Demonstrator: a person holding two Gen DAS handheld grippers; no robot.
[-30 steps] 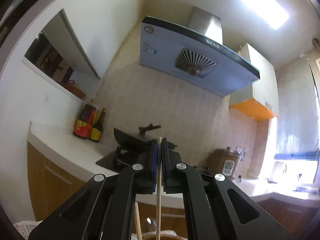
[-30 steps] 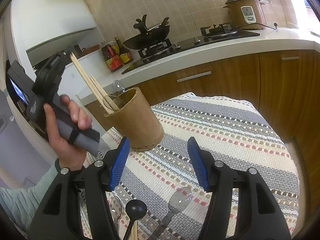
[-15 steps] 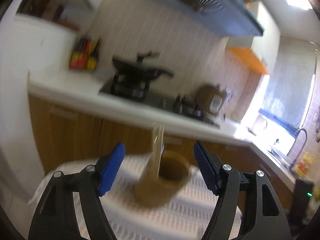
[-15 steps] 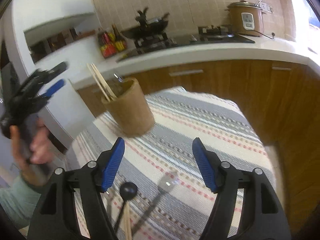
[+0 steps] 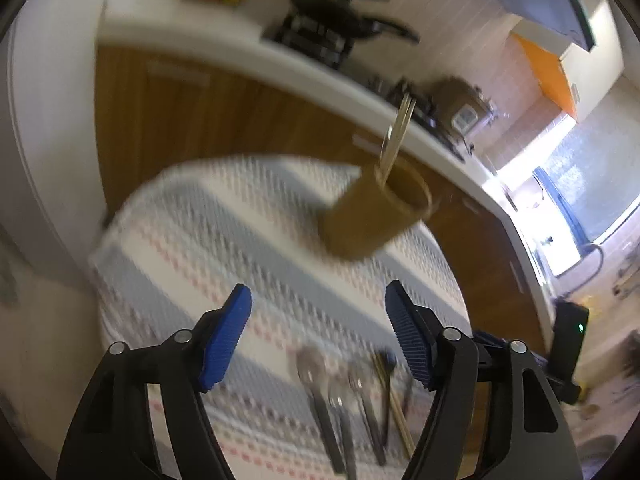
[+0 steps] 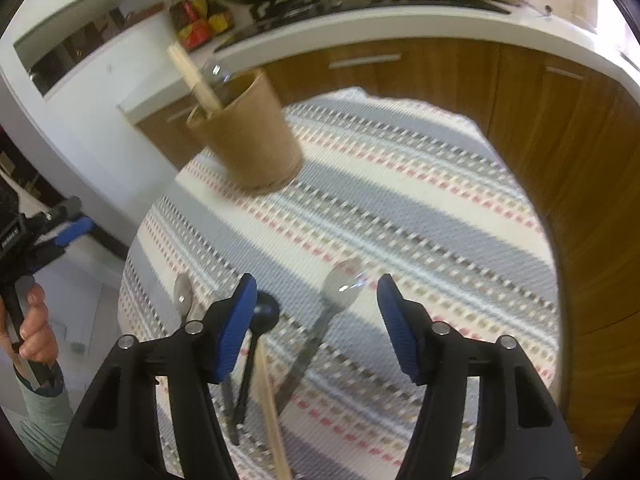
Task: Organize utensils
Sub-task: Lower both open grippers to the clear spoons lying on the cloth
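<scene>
Bamboo holder holds chopsticks (plus clear spoon)

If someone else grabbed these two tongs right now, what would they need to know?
Left gripper: open, empty; its jaws have just been closing a little.
Right gripper: open, empty, jaws just closing, hovering over the loose utensils.
Holder: upright on the striped cloth, chopsticks and a spoon already inside.
Left to do: clear spoon, black spoon, other spoons and one chopstick lie on the cloth.
</scene>
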